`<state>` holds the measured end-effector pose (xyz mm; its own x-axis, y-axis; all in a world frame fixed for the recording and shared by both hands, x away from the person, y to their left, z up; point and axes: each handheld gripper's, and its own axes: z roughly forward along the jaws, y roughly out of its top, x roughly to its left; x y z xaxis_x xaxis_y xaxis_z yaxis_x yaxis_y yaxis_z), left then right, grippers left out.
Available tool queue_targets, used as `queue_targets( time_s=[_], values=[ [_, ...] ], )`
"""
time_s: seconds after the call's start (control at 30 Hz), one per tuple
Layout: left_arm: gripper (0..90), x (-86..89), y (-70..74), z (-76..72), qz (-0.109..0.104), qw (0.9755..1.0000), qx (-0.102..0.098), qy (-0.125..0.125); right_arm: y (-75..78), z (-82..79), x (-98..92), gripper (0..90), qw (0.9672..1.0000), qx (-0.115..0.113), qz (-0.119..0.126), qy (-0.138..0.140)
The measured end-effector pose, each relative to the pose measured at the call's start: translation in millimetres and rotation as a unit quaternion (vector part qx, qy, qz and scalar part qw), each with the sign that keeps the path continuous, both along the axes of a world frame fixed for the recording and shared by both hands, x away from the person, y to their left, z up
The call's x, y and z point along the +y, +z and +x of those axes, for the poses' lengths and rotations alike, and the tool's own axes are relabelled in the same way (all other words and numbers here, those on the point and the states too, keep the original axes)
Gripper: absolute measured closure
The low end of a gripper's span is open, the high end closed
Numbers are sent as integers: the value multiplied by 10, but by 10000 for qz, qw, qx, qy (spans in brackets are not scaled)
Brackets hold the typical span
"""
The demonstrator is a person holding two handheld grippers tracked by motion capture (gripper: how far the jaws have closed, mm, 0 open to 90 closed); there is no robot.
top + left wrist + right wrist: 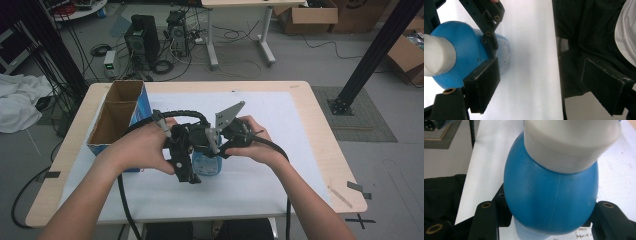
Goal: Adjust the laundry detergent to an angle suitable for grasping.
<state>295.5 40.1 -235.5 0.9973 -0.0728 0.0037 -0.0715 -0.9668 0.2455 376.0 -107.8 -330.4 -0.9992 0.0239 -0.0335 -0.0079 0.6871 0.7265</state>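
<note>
Bottle (207, 162) first: we see a blue bottle with a white cap (571, 142) standing on the white sheet (280, 150) that covers the counter (320, 100), a little in front of the open cardboard box (117, 117) and off to its right side. Our right gripper (549, 215) has its fingers clamped on the round blue belly of the bottle, one black finger on each side, below the cap. The bottle stands tall, so its long line runs up and down, and the right fingers squeeze it from the sides, across that line. Our left gripper (549, 87) sits just beside the bottle, on the side nearer the box. Its fingers are apart. One finger (482, 85) is right by the blue side and looks to be touching it, but the other finger is well away, over the edge of the sheet, and nothing is pinched between them. So the bottle lies off to one side of the left fingers, not in the gap. We think the right hand is the one doing the holding now, and the cap points up, free of both grippers. If the left hand is to help next, we think it must slide sideways, away from the box, until the bottle or its cap sits between its two fingers.
</note>
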Motion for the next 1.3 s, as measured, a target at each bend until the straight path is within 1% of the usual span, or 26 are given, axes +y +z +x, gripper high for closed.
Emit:
queue_targets(
  time_s=[0.23,0.47,0.57,0.63,0.77,0.83,0.87,0.93,0.97,1.0,1.03,1.1,1.13,1.17,1.2,1.23,1.3],
  values=[
    [159,-10,1,7,3,10000,-1,-24,-37,25,11,450,9999,1,25,133],
    [159,-10,-12,9,0,10000,-7,-13,-87,56,18,449,9995,65,136,282],
    [158,-12,-18,2,11,10000,3,-8,-121,61,21,447,9992,18,112,383],
    [159,-10,-21,-3,23,10000,-2,-5,-124,79,12,445,9991,66,115,404],
    [159,-5,-23,1,45,10000,11,30,-133,92,-7,437,9986,44,120,504],
    [159,-9,-23,1,42,10000,8,27,-138,108,-15,430,9987,128,118,471],
    [159,-11,-23,1,41,10000,7,17,-143,107,-14,425,9986,179,95,497],
    [159,-18,-22,-1,38,10000,-7,6,-150,90,1,417,9985,205,48,511],
    [159,-21,-23,-2,37,10000,-1,11,-157,74,14,412,9983,236,7,538],
    [159,-24,-21,-6,50,10000,6,16,-167,59,25,408,9986,153,-63,511],
    [159,-27,-21,-8,45,10000,4,8,-184,57,34,371,9984,190,-156,502],
    [159,-32,-15,-18,46,10000,5,-5,-215,52,33,340,9981,276,-259,492],
    [159,-33,-13,-22,47,10000,3,-9,-221,52,25,309,9980,350,-251,452],
    [159,-33,-10,-25,51,10000,-1,-10,-219,54,12,303,9978,429,-245,436],
    [159,-33,-10,-25,51,10000,-1,-10,-219,54,12,303,9978,429,-245,436],
    [159,-33,-4,-25,51,10000,-6,-1,-181,42,-36,306,9982,413,-166,399],
    [159,-35,6,-27,49,10000,-11,-10,-141,42,-82,283,9981,482,-107,366]
  ],
)
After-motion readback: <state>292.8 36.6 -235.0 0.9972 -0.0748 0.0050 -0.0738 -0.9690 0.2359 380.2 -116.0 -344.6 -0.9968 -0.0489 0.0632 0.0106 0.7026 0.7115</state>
